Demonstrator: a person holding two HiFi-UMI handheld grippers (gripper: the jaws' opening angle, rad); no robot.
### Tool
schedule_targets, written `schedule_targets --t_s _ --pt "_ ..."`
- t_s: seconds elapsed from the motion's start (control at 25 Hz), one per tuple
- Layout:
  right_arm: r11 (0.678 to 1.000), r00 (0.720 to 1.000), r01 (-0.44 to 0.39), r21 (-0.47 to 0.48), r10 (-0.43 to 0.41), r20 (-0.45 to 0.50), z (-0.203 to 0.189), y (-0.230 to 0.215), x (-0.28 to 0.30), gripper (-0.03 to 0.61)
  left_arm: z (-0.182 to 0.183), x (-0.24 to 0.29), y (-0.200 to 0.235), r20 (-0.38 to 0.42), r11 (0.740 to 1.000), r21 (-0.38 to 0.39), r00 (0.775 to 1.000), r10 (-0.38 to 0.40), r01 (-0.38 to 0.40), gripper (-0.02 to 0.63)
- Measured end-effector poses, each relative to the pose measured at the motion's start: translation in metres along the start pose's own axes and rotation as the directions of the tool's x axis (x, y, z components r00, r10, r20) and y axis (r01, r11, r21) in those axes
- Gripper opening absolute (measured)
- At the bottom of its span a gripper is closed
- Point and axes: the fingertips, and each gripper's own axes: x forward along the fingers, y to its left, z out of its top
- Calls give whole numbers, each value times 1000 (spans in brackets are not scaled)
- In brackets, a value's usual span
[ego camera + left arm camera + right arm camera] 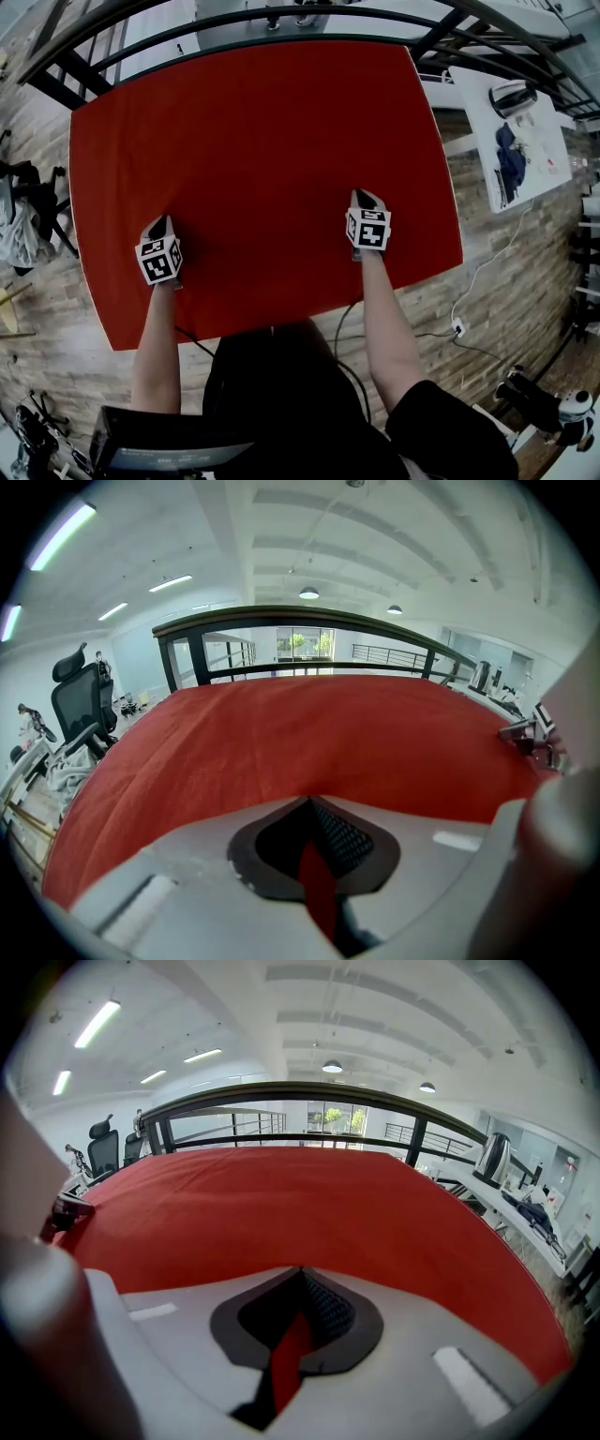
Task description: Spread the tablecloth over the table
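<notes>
The left gripper (317, 855) has its jaws closed together, with a thin fold of the red tablecloth (262, 150) pinched between them. The right gripper (289, 1349) is closed the same way on a red sliver of the same cloth. In the head view the two grippers sit in the lower half of the frame, left and right of centre and well apart. Each is a little way in from the cloth's near edge, on a bare forearm (386, 319) reaching up from the bottom. The tablecloth lies spread nearly flat across the middle of the frame, over the worktop, which it hides entirely. A black railing (281, 14) curves along the top behind it. A white desk (525, 131) stands at the upper right, and wooden floor (506, 272) shows at both sides.
</notes>
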Motion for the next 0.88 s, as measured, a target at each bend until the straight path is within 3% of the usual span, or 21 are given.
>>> schedule_targets --t_s 0.28,0.44,0.6,0.88 --pt "1000 1000 1 -22 0 17 4 5 -9 11 5 -16 2 29 998 43 999 40 -41 9" --pt "1000 1000 -18 -24 18 3 -8 18 -34 10 -10 -38 4 25 1000 5 999 24 -24 9" --pt "995 991 -98 -21 99 89 3 50 -71 10 -1 -59 -9 102 998 -1 993 -55 55 6" --pt "973 942 -230 -32 231 243 48 94 -133 10 36 -100 -75 225 983 65 957 -181 170 6"
